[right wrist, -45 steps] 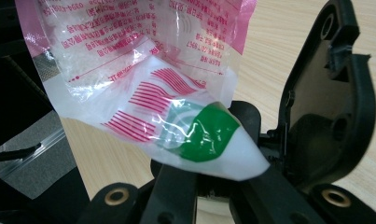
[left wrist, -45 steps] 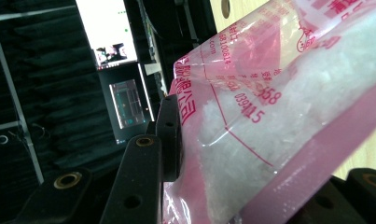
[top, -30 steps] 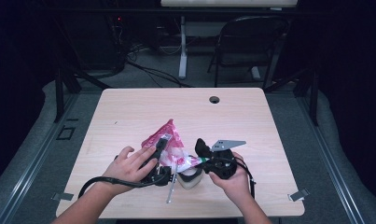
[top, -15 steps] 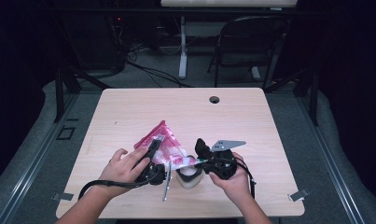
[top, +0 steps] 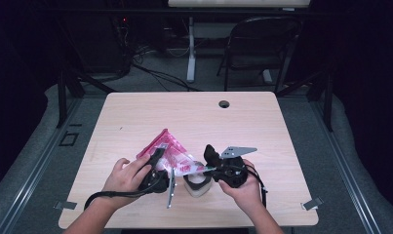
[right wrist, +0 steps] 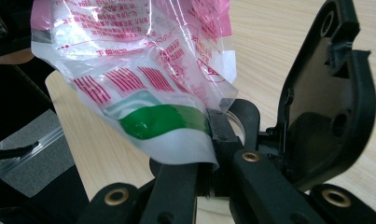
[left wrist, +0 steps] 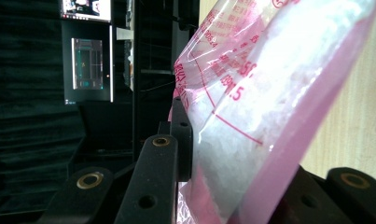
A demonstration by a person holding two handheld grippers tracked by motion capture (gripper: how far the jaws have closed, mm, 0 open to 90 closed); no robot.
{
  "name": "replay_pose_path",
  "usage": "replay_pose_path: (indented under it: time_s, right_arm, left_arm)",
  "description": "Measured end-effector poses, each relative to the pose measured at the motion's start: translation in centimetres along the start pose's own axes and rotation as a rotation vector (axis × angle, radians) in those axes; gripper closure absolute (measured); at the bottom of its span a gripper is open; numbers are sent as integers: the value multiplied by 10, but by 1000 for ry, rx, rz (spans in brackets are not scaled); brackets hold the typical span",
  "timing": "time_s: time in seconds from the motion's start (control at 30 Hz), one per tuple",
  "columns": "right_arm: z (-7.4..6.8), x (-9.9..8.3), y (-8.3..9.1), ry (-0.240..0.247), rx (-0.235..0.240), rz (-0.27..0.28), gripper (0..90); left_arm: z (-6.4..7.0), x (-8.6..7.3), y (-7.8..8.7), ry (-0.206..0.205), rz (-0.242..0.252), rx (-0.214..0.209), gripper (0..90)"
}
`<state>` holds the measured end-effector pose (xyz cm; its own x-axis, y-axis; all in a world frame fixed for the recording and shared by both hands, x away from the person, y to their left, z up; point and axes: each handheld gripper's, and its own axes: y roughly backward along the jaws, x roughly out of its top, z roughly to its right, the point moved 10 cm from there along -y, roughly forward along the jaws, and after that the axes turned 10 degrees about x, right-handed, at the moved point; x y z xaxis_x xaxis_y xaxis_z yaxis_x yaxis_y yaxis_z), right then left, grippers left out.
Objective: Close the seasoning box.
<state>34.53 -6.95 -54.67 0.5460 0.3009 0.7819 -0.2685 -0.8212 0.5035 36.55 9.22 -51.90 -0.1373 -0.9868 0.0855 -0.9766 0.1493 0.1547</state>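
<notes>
A pink and clear plastic bag (top: 169, 148) with red print hangs stretched between both grippers over the table's near middle. My left gripper (top: 156, 158) is shut on its left side; in the left gripper view the bag (left wrist: 269, 93), full of white material, sits between the jaws of this gripper (left wrist: 237, 158). My right gripper (top: 208, 168) is shut on the bag's right corner. In the right gripper view that gripper (right wrist: 216, 121) pinches the bag (right wrist: 143, 60) at a green stripe. A small white container (top: 196, 187) stands on the table under the bag.
The wooden table (top: 184, 112) has a cable hole (top: 224, 104) at its far edge. A black folding chair (top: 262, 39) and cables lie beyond the table. A black curved piece (right wrist: 325, 93) stands right of the right jaws.
My left gripper has drawn the bag a little to the left and nearer the person, so the bag's peak has shifted left. The right gripper has stayed in place.
</notes>
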Motion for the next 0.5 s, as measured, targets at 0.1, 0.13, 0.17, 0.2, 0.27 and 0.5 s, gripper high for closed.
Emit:
replay_pose_path:
  time_s: [0.1, 0.13, 0.17, 0.2, 0.27, 0.5]
  right_arm:
    - [0, 0, 0, 0, -2, 1, 898]
    - [0, 0, 1, 1, -2, 0, 899]
    - [-1, 1, 1, 1, -2, 2, 898]
    - [-1, 1, 1, 5, -2, 3, 898]
    - [-2, 1, 1, 6, -2, 2, 898]
    - [-5, 2, 0, 9, 6, 5, 896]
  left_arm:
    - [2, -1, 1, 14, -3, -6, 797]
    - [2, -1, 0, 18, 1, -1, 797]
    - [3, -2, 1, 26, -1, -11, 797]
    - [3, -1, 1, 38, 4, -6, 797]
    - [4, -3, 1, 54, 2, -9, 797]
    - [7, -7, 2, 117, -1, -20, 796]
